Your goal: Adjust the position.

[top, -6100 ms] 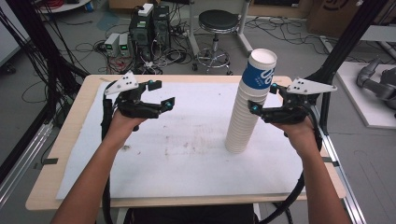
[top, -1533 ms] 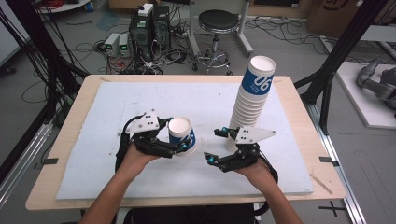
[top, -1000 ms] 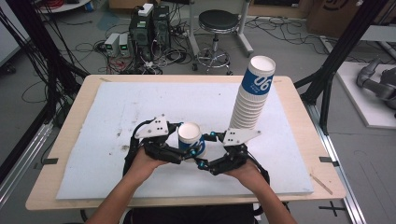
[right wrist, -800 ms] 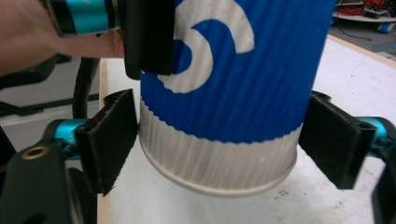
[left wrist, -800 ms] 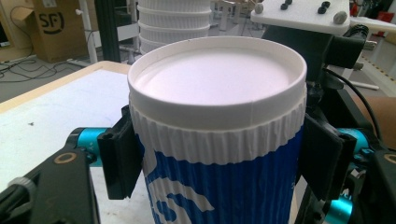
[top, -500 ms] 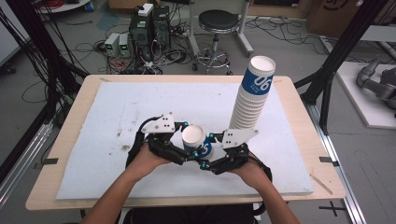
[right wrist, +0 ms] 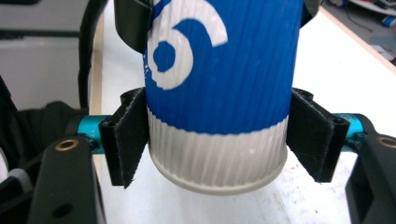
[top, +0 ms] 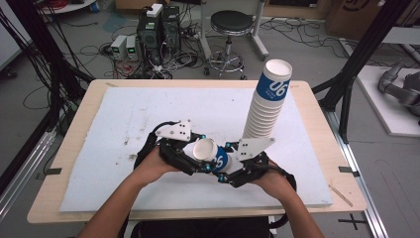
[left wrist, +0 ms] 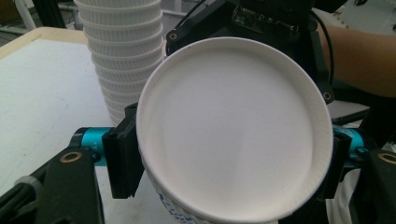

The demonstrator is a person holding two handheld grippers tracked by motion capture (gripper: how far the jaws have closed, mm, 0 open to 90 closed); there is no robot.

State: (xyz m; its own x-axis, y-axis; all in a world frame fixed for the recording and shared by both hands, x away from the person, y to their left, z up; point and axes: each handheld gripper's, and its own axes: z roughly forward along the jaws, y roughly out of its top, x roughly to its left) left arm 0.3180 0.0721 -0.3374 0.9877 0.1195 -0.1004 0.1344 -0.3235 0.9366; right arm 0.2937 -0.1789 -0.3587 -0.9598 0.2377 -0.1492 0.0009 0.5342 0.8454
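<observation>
Both grippers meet over the near middle of the table (top: 124, 109), sharing one paper cup (top: 210, 153) between them. From above, the left gripper (top: 190, 161) clamps the cup near its open mouth, and its own view confirms this: the cup's white rim and interior face the lens, with a black pad (left wrist: 123, 158) pressed against each side. The right gripper (top: 225, 171) closes on the lower, white-ribbed end, where its own view has the blue band with the white numeral above and a pad (right wrist: 128, 135) snug to the left wall; the pad on the other side looks touching or very nearly so. Lying tilted on its side and lifted off the white mat, the cup seems held at both ends so one hand can take it over from the other, or so a nested cup can be pulled free; which of these, I cannot tell. Farther back, right of centre, stands the stack of cups (top: 265, 106), upright with a slight lean, well apart from the hands. I count one loose cup, one stack whose visible rims number over a dozen, and two grippers. Beyond the table stands one round stool (top: 229, 25).
</observation>
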